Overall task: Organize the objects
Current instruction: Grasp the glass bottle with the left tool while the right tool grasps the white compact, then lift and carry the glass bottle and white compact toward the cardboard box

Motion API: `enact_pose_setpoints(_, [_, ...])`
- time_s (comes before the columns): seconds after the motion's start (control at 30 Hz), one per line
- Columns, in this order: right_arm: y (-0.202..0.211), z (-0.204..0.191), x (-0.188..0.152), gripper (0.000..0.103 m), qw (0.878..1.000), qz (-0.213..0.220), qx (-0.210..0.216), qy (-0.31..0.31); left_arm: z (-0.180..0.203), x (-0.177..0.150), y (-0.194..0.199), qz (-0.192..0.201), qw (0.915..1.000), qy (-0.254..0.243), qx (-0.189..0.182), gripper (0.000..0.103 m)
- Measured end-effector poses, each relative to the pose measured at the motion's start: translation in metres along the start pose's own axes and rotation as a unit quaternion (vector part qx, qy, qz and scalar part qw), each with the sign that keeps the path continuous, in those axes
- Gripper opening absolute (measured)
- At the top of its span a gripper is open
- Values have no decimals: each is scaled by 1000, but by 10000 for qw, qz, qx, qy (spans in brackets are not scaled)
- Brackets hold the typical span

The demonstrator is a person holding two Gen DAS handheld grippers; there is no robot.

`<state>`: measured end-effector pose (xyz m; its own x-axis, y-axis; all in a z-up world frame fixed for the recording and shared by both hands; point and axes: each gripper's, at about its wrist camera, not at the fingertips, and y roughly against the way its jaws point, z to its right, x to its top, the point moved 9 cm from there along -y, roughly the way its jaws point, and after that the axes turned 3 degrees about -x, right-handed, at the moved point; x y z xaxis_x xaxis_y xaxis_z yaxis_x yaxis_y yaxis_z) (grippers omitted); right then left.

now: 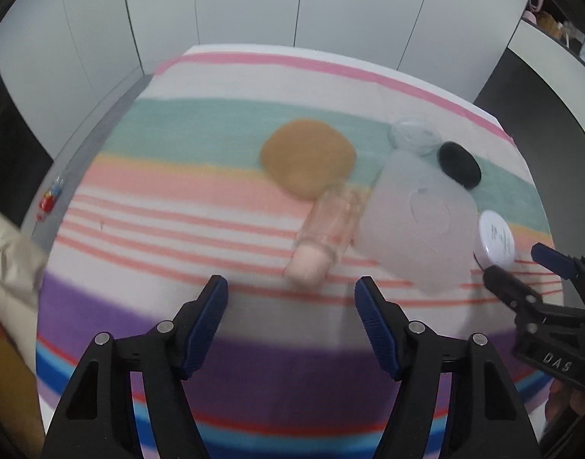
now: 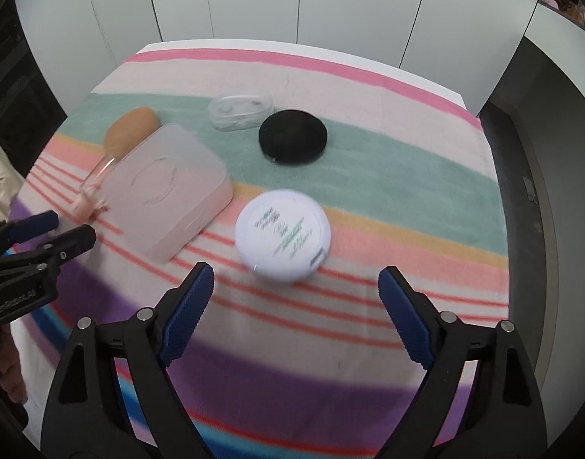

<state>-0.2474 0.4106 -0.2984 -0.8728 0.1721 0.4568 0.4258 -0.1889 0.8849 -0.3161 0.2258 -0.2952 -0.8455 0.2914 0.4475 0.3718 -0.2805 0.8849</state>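
Observation:
On the striped cloth lie a frosted plastic box [image 1: 418, 225] [image 2: 166, 187], a pink bottle [image 1: 323, 233] [image 2: 91, 187] lying on its side, a tan round sponge [image 1: 307, 155] [image 2: 130, 124], a black round puff [image 1: 459, 164] [image 2: 292, 137], a clear small case [image 1: 415, 134] [image 2: 241, 111] and a white round jar [image 1: 497, 237] [image 2: 285, 233]. My left gripper [image 1: 291, 294] [image 2: 53, 229] is open and empty, just short of the bottle's cap. My right gripper [image 2: 296, 279] [image 1: 522, 264] is open and empty, just short of the white jar.
The striped cloth [image 1: 185, 206] [image 2: 388, 191] covers a table in front of white cabinet doors [image 1: 254, 4]. A small colourful object [image 1: 51, 195] lies on the floor at the left. Dark floor runs along the right side [image 2: 529, 176].

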Motion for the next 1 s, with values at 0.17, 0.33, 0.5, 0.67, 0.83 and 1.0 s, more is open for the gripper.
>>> enact_pose_setpoints(0.17, [-17,-3,6,73,9999,-2,114,-45,10,17,-8,132,9998,-119,0,52])
enact_pose_setpoints(0.33, [-15,-8,9,60,9998,26,169,35,15,23,-11,178,9997,-188,-51,31])
enact_pose_setpoints(0.5, [-6,-8,6,60,9998,-35,172,-78,13,17,2,141,9997,16,-192,29])
enact_pose_setpoints(0.67, [16,-3,5,60,9995,-37,223,-239,15,10,27,152,9997,-22,-182,29])
enact_pose_setpoints(0.83, [46,-3,3,60,9992,0,241,-322,19,8,62,240,9994,59,-261,29])
enact_pose_setpoints(1.0, [79,-8,2,60,9992,56,232,-332,25,2,105,362,9989,-13,-290,29])
